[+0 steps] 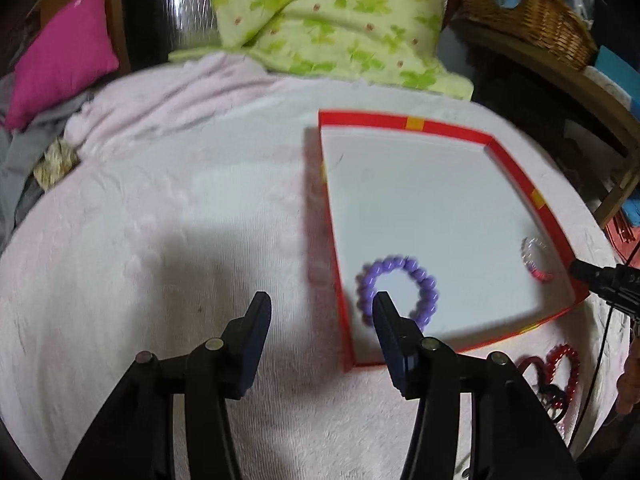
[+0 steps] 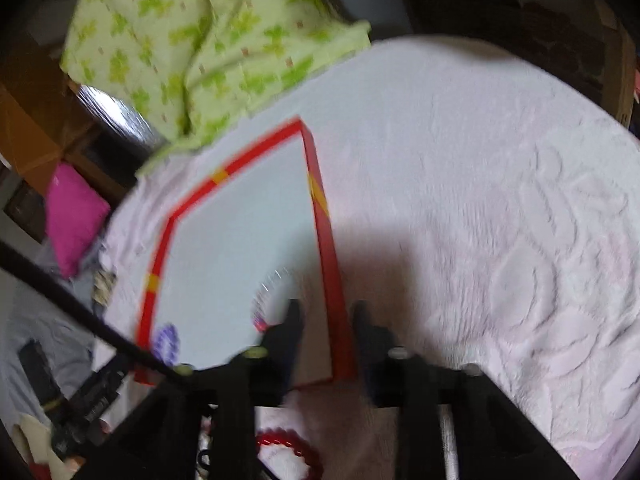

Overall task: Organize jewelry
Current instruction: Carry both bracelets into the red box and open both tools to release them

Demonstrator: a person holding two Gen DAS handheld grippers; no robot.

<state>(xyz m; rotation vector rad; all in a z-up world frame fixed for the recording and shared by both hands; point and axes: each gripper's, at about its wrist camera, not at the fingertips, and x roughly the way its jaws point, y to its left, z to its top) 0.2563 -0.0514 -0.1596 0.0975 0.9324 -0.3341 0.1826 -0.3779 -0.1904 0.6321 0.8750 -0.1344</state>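
A shallow box with a red rim (image 1: 448,129) and white floor lies on the pink blanket. A purple bead bracelet (image 1: 416,274) lies in its near left corner, and a clear and pink bracelet (image 1: 534,258) lies by its right wall. A red bead bracelet (image 1: 566,372) lies on the blanket outside the box's near right corner. My left gripper (image 1: 320,308) is open and empty, its right finger above the purple bracelet. My right gripper (image 2: 326,314) is open and empty, straddling the box's red wall (image 2: 332,276). The red bracelet (image 2: 296,446) shows below it, the purple one (image 2: 166,342) at left.
A green patterned quilt (image 1: 332,20) lies behind the box. A pink pillow (image 1: 60,56) and grey cloth (image 1: 20,168) are at the far left. A wicker basket (image 1: 532,12) stands at the back right. A black cable (image 2: 80,312) crosses the right wrist view.
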